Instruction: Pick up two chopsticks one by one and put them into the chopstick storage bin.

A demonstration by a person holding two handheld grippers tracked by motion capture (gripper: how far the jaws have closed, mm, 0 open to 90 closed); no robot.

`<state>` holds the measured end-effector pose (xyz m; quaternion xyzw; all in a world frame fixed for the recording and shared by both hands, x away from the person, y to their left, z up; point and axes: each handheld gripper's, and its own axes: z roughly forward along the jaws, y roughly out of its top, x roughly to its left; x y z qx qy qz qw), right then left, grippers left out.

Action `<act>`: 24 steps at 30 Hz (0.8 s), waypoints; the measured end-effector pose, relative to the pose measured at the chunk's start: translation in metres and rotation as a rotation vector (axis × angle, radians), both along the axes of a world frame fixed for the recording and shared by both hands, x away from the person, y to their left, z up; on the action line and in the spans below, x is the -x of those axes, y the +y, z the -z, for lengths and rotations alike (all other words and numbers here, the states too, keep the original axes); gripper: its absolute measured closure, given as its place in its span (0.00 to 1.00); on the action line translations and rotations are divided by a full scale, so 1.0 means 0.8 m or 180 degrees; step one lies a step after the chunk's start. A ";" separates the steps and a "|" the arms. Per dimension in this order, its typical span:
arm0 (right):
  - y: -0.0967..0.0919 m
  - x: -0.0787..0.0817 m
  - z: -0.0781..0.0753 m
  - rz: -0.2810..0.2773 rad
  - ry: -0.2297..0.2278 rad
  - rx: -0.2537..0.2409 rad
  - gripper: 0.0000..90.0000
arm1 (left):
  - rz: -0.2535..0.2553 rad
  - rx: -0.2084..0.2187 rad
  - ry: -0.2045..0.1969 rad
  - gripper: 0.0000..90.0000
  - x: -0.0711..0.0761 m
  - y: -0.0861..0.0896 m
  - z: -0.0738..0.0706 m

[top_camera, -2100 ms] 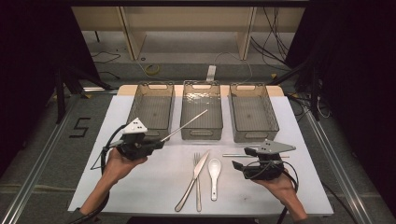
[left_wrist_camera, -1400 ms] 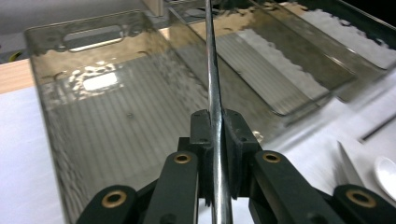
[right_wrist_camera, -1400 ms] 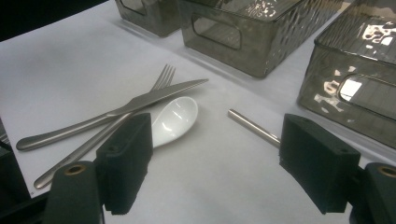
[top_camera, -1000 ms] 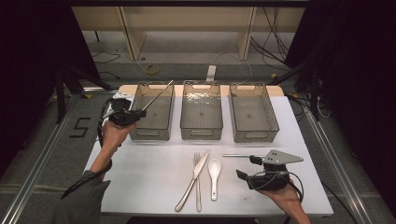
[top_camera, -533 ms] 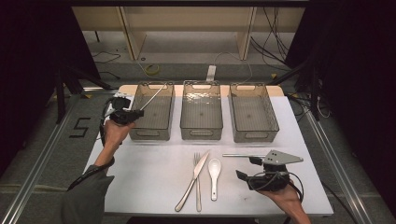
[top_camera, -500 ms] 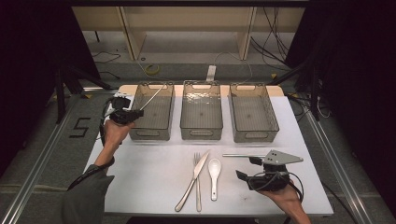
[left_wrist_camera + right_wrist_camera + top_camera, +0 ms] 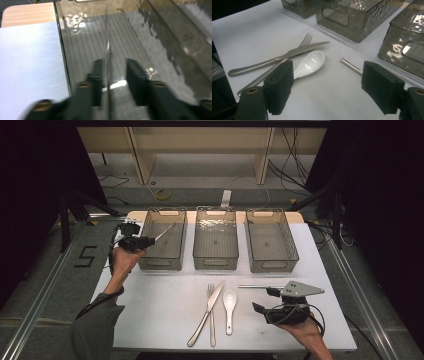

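Steel chopstick (image 7: 107, 47) lies between the jaws of the left gripper (image 7: 113, 71), which have just been opening over the left bin (image 7: 162, 240); the pads look clear of it, though blur hides contact. Sorting is mid-drop. Right gripper (image 7: 327, 85) waits wide open above the desk (image 7: 160, 320); next comes closing on the second chopstick (image 7: 350, 66).

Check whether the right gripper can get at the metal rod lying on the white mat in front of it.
Probably yes: the right gripper has its fingers wide open, and the metal rod lies on bare mat just ahead, apart from the spoon and bins.
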<state>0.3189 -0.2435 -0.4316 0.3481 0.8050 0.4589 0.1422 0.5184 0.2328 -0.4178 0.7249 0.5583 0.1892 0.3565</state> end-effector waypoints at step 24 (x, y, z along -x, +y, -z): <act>-0.010 -0.030 -0.016 -0.0073 0.0160 0.0445 0.29 | 0.0643 0.0568 -0.0040 0.24 0.089 -0.015 -0.029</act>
